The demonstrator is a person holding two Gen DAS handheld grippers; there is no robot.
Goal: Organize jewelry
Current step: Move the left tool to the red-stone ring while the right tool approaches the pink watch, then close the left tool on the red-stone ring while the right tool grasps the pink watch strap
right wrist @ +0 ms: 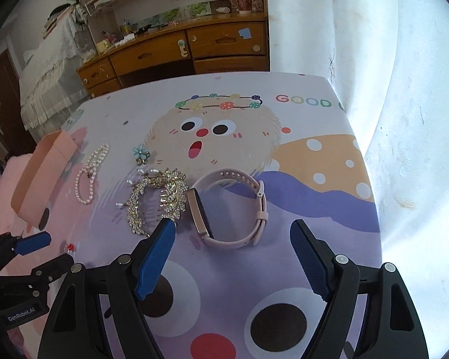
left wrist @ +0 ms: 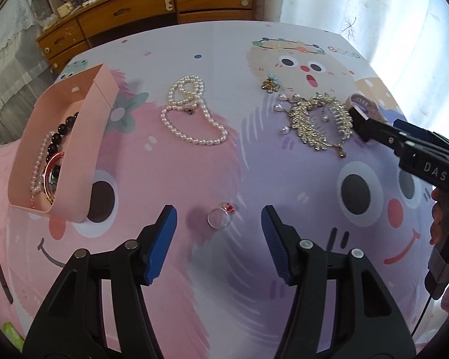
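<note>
A silver ring with a red stone (left wrist: pixel 219 217) lies on the cartoon bedsheet between the fingertips of my open left gripper (left wrist: pixel 219 220). A pink box (left wrist: pixel 83 137) at the left holds a pearl strand, dark beads and a bangle. A pearl necklace (left wrist: pixel 191 110) lies in the middle; it also shows in the right wrist view (right wrist: pixel 89 176). A gold rhinestone hair comb (left wrist: pixel 317 122) (right wrist: pixel 161 197) lies right of it. A pink smartwatch (right wrist: pixel 230 209) lies just ahead of my open right gripper (right wrist: pixel 233 239). A blue flower brooch (right wrist: pixel 141 153) (left wrist: pixel 271 83) lies farther back.
The bedsheet (right wrist: pixel 314 161) ends at a white curtain (right wrist: pixel 404 119) on the right. A wooden desk with drawers (right wrist: pixel 194 51) stands behind. My left gripper's fingers (right wrist: pixel 33 243) show at the lower left of the right wrist view.
</note>
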